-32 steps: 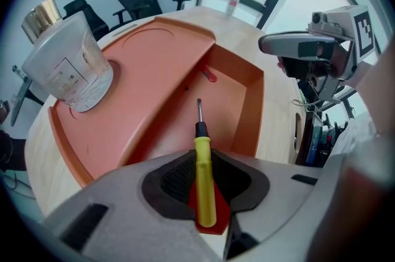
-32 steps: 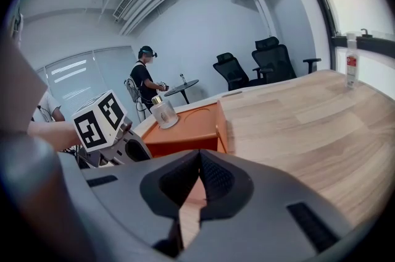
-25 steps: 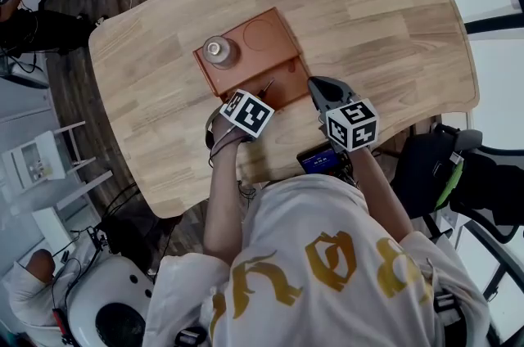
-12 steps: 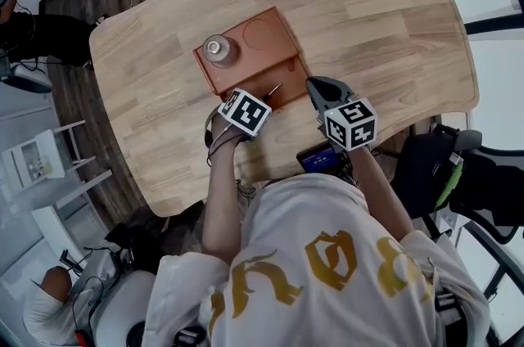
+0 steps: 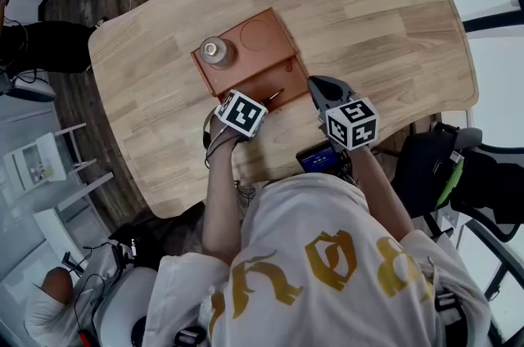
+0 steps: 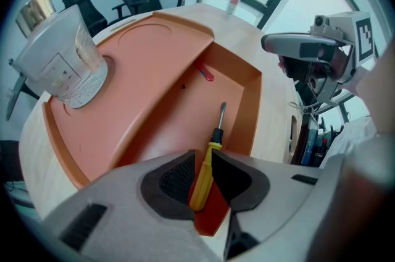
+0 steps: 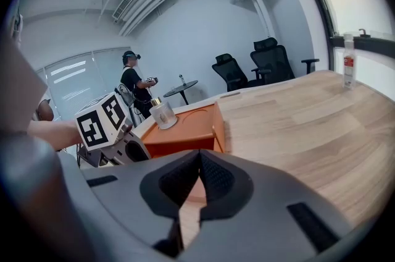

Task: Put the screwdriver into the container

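Left gripper [image 6: 203, 157] is clamped on the screwdriver [image 6: 207, 169], jaws pinching the yellow handle w/ the shaft sticking out ahead. In the left gripper view, centre-bottom of frame, the tip points down into the deep compartment of the orange container [image 6: 252, 107]. Whether the tip touches the floor, can't tell. In the head view the left gripper [image 5: 255, 103] sits at the container's [image 5: 266, 36] lower edge, mid-frame, screwdriver [image 5: 274, 96] angled over the recess.

Right gripper [image 7: 199, 159] has its jaws together w/ nothing btwn them. It hangs just right of the container in the head view [image 5: 322, 88], over the table [image 5: 385, 26].

Judgement: tool is over the target, so release is what's left.

Risks:
- Handle end looks to be over or just short of the near wall. Opening here could leave the handle propped on the rim, or tip it out onto the table.
- Grip is on a smooth round handle, so it may swivel btwn the pads if the tip catches the floor or a wall.
- A drop from height could bounce it, esp. against the small red item [image 6: 206, 74] deeper in the same compartment.
- Clear jar [image 6: 62, 60], upper left, stands on the shallow part well apart. Low risk.
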Tool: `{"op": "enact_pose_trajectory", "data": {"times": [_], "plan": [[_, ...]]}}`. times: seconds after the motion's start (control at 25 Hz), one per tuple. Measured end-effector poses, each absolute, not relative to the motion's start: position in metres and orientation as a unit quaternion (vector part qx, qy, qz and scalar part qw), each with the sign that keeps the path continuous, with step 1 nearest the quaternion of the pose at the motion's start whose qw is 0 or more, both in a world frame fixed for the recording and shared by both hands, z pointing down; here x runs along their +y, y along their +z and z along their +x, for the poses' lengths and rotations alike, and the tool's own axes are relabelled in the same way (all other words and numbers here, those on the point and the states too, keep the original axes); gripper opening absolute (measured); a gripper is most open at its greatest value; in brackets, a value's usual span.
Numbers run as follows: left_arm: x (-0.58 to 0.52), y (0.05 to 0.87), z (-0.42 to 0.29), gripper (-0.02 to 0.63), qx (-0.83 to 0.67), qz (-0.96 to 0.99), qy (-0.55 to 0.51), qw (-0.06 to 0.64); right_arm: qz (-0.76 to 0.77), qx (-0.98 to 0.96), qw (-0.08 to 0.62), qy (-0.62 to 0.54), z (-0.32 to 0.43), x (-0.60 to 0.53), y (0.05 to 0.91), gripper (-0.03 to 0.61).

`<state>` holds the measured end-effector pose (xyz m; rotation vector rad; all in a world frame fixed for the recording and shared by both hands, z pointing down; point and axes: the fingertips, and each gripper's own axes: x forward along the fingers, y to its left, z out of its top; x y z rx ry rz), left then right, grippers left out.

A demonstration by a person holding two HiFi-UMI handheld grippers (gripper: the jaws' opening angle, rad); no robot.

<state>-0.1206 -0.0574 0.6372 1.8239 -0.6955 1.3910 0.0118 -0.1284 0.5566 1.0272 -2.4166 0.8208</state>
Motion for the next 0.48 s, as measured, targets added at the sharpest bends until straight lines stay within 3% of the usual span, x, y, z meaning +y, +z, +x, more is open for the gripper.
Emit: {"op": "enact_pose_trajectory", "data": {"times": [0.28, 0.48], "plan": [[-0.076, 0.613, -0.124, 0.078, -0.339, 0.737, 0.451, 0.372, 0.364, -0.866, 0.191, 0.283, 0.008, -0.129, 0.548, 0.011], [-0.096, 0.577, -0.127, 0.020, -0.412, 0.761, 0.357, 0.352, 0.364, -0.874, 0.185, 0.264, 0.006, -0.131, 0.534, 0.011]]}}
